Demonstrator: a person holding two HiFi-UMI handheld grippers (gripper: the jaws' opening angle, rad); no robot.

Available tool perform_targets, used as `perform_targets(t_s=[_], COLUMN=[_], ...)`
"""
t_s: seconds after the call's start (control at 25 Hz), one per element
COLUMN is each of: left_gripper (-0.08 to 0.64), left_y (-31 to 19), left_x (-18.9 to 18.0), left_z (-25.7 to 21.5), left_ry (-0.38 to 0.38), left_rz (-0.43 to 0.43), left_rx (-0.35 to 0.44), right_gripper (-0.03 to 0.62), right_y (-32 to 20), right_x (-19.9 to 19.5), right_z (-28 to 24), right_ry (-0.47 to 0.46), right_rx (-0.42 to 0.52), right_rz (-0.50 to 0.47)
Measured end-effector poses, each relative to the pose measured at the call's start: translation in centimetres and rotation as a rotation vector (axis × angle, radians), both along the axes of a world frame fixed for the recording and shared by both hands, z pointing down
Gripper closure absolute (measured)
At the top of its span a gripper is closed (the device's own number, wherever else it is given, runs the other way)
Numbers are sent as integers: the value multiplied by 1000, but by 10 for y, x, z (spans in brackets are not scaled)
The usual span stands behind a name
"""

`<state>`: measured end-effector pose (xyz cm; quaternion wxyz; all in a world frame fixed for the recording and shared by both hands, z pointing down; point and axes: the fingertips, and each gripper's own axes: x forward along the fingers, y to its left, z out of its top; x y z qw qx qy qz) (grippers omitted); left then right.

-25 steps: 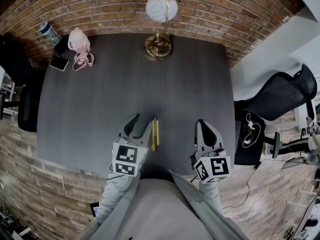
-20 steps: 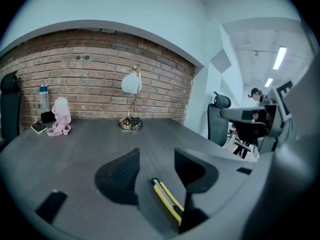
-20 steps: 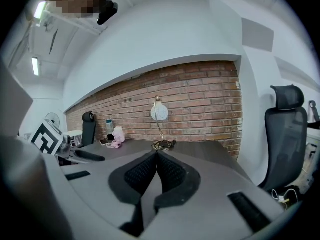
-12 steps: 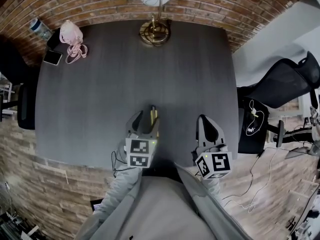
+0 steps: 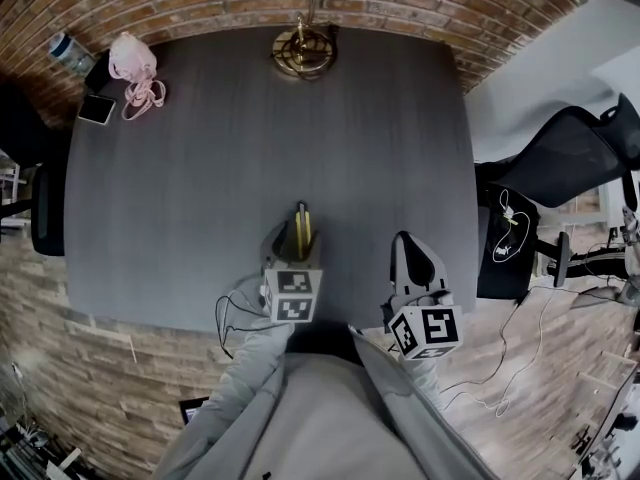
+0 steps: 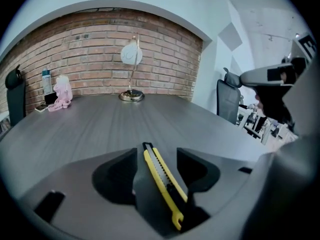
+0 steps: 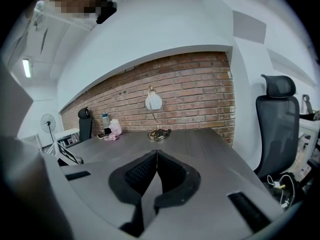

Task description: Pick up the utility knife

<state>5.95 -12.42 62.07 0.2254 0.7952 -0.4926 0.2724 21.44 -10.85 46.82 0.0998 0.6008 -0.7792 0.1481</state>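
Observation:
The utility knife (image 6: 162,184), yellow with a black blade holder, lies flat on the dark grey table (image 5: 200,188) near its front edge. My left gripper (image 5: 298,231) is down at the table with the knife (image 5: 303,226) running lengthwise between its jaws. The jaws have just been opening and stand open; the black pads (image 6: 117,176) sit to either side of the knife and do not press it. My left gripper (image 6: 157,151) points toward the lamp. My right gripper (image 5: 405,240) hovers to the right of the knife, shut, with its pads (image 7: 172,176) meeting and nothing between them.
A brass-based lamp (image 5: 303,53) stands at the table's far edge. A pink bundle (image 5: 130,63), a phone (image 5: 97,108) and a water bottle (image 5: 65,48) sit at the far left corner. A black office chair (image 5: 560,168) stands right of the table.
My left gripper has moved right and down from beside the knife until its jaws straddle it. The right gripper has barely shifted.

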Motion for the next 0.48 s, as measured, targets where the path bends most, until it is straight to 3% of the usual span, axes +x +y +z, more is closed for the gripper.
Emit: perform_targets(t_s=[0.48], left_gripper=[330], left_y=[2], left_x=[10], left_z=[27], left_ry=[-83], left_rz=[-37], left_rx=[-8], right_gripper=[575], right_y=[8], right_x=[17], right_z=[8], right_ry=[2], right_rx=[-24], right_rz=[9])
